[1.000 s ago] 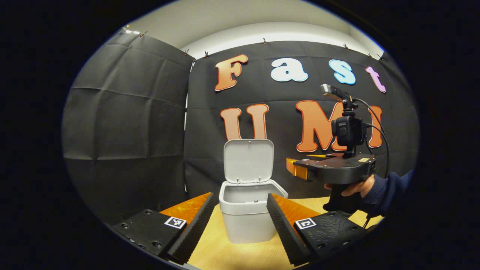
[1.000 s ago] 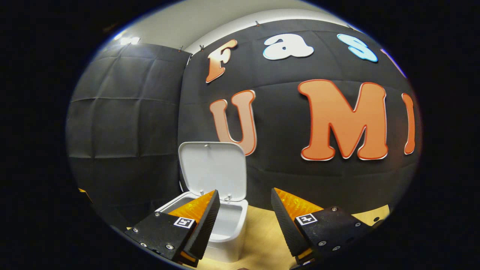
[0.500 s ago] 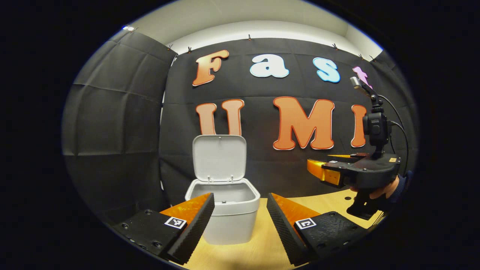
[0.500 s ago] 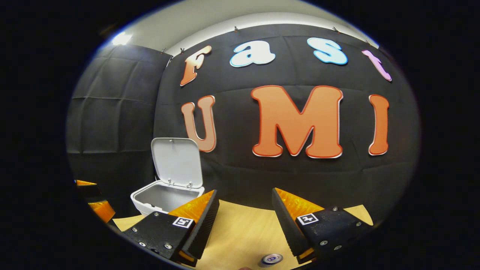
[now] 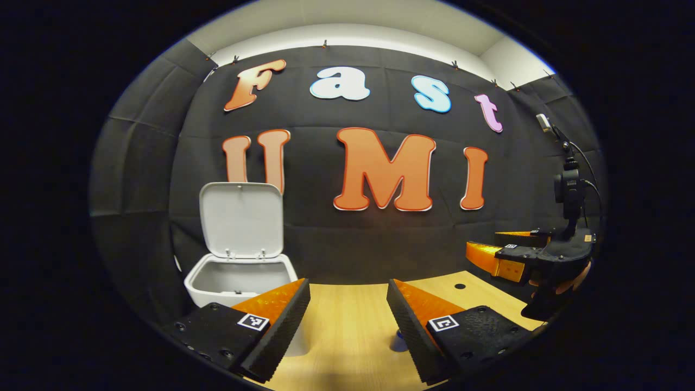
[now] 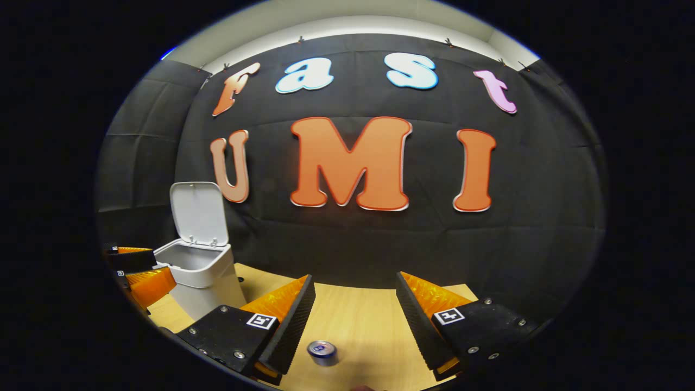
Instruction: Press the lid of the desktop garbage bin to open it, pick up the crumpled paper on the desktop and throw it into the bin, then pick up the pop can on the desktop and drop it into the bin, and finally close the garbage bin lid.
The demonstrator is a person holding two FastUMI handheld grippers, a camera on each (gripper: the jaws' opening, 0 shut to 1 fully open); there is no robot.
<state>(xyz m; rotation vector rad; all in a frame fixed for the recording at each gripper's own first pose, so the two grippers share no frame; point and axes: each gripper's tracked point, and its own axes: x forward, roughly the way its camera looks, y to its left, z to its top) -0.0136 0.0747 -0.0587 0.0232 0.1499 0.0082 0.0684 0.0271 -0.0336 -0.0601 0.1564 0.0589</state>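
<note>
The bin (image 6: 203, 277) stands at nine o'clock in the right gripper view, a pale plastic box with rounded corners, its lid (image 6: 198, 214) upright and open. No paper lies on the wooden desk (image 6: 358, 320), so the can step looks to be in hand. The can (image 6: 322, 352), a small metal cylinder seen from above with a bluish top, sits at six o'clock just ahead of the right gripper (image 6: 355, 317), whose ridged fingers stand wide with nothing between them. The left gripper (image 5: 347, 320) is likewise wide and empty, the bin at its eight o'clock. Next, probably: lower the right gripper so its fingers straddle the can, then squeeze gently, since thin metal dents.
</note>
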